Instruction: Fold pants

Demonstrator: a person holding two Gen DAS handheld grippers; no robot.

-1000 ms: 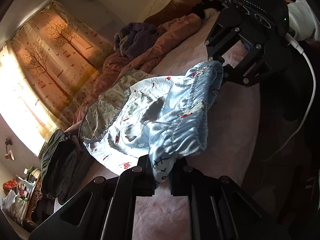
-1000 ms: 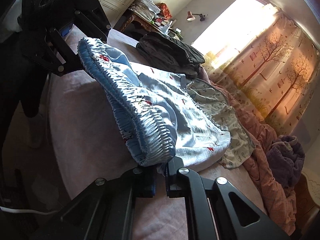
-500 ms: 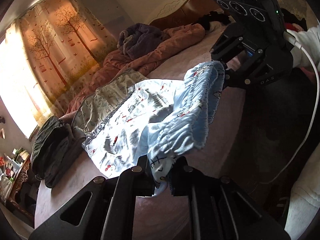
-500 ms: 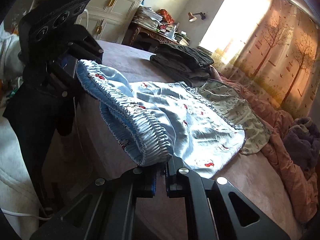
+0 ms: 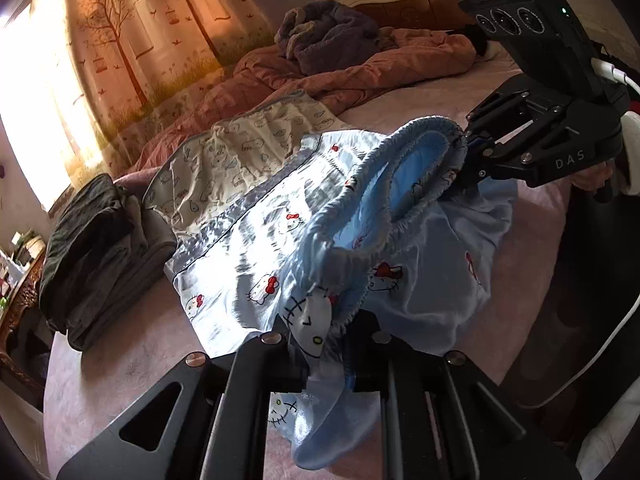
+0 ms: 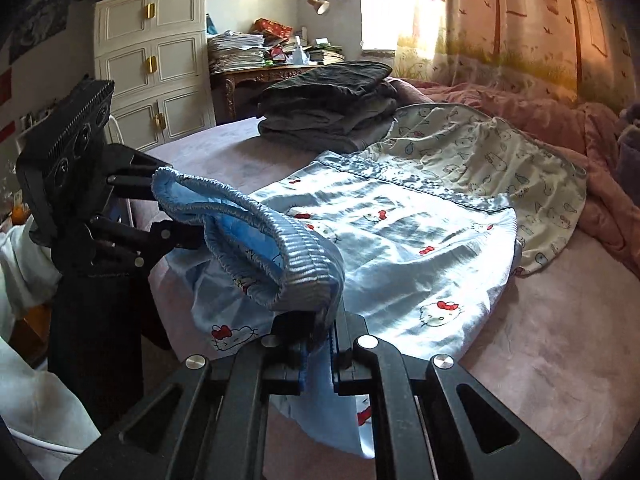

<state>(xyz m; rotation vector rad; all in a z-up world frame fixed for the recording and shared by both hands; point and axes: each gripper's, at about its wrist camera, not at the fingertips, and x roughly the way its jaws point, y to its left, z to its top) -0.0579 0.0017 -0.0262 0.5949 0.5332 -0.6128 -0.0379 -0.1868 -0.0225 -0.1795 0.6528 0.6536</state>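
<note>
Both grippers clenched on the pants' waistband: left gripper lower centre, right gripper likewise. Advise equal tension, waistband level, before laying flat on the bed.

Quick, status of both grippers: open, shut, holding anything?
Left gripper: closed on the waistband of the blue pants.
Right gripper: shut on the other end of the same waistband, lifted off the bed.
</note>
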